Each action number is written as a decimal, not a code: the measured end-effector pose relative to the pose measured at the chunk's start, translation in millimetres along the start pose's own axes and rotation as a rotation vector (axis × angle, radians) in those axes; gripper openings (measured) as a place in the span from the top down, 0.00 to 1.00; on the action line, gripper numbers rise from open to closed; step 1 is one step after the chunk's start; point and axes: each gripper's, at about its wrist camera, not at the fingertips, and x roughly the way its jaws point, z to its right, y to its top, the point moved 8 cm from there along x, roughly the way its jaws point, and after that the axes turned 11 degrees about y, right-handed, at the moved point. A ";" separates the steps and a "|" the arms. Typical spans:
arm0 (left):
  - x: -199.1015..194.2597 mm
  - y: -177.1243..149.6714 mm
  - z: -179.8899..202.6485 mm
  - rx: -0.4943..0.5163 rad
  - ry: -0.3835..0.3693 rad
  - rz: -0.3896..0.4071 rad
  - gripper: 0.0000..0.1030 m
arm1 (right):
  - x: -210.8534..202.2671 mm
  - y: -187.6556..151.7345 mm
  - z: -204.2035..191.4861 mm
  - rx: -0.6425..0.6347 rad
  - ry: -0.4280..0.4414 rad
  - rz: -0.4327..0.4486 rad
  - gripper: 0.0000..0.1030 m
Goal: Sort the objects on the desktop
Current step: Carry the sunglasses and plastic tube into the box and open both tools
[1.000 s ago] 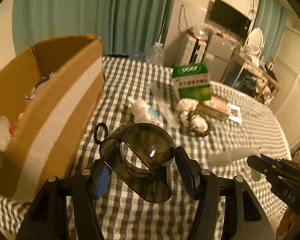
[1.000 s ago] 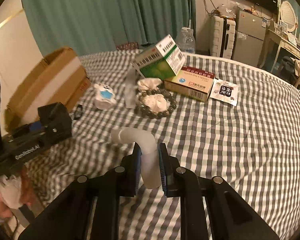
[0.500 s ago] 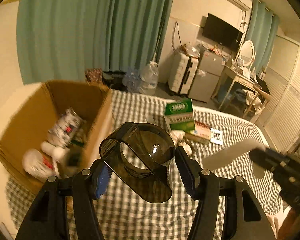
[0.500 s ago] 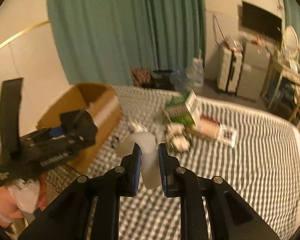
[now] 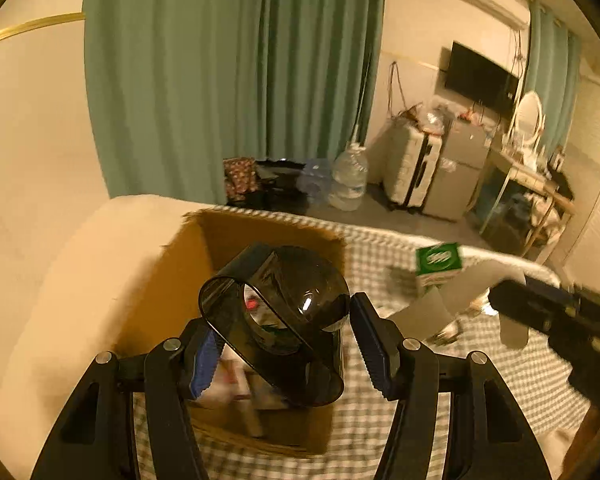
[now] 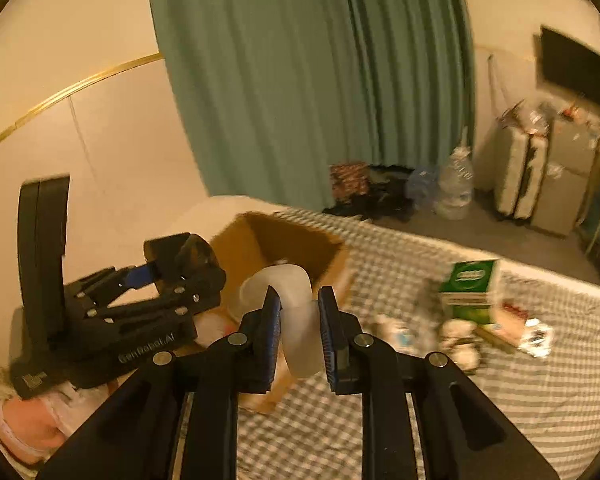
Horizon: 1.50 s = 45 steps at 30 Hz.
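— What does the left gripper (image 5: 280,340) carry, seen from its own wrist camera?
— A dark smoked-plastic scoop-shaped piece (image 5: 276,316), held above the open cardboard box (image 5: 188,256), with both jaws set against its sides. Through the tinted plastic, a jumble of items shows on the box floor; they are too blurred to name.

— And the right gripper (image 6: 298,332)?
— Jaws clamped on a frosted white curved tube (image 6: 288,300), its bend arching up and to the left above the fingertips. It hangs near the box's right edge, over the gray-and-white checked cloth (image 6: 500,400) on the surface below, apparently a bed.

— Where do the two grippers stand to each other?
— In the right wrist view the left one sits at the left, level with the box rim; a hand (image 6: 24,424) in a fuzzy pink cuff grips it.

— What remains on the cloth?
— A green-and-white carton (image 6: 470,288) stands well right of the box, with a loose scatter of small items (image 6: 460,340) around its base. Teal curtains (image 6: 320,80) hang behind
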 end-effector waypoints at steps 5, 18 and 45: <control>40.5 -20.6 -32.2 0.045 0.060 -0.033 0.40 | 62.1 -4.4 -6.6 0.018 0.024 -0.070 0.82; 108.5 -65.1 -47.3 0.092 0.070 -0.122 0.04 | 168.5 -13.8 14.6 0.181 0.088 -0.141 0.51; -9.7 -31.9 106.9 0.133 -0.068 0.006 0.01 | -103.9 -8.0 130.7 0.229 -0.194 0.194 0.17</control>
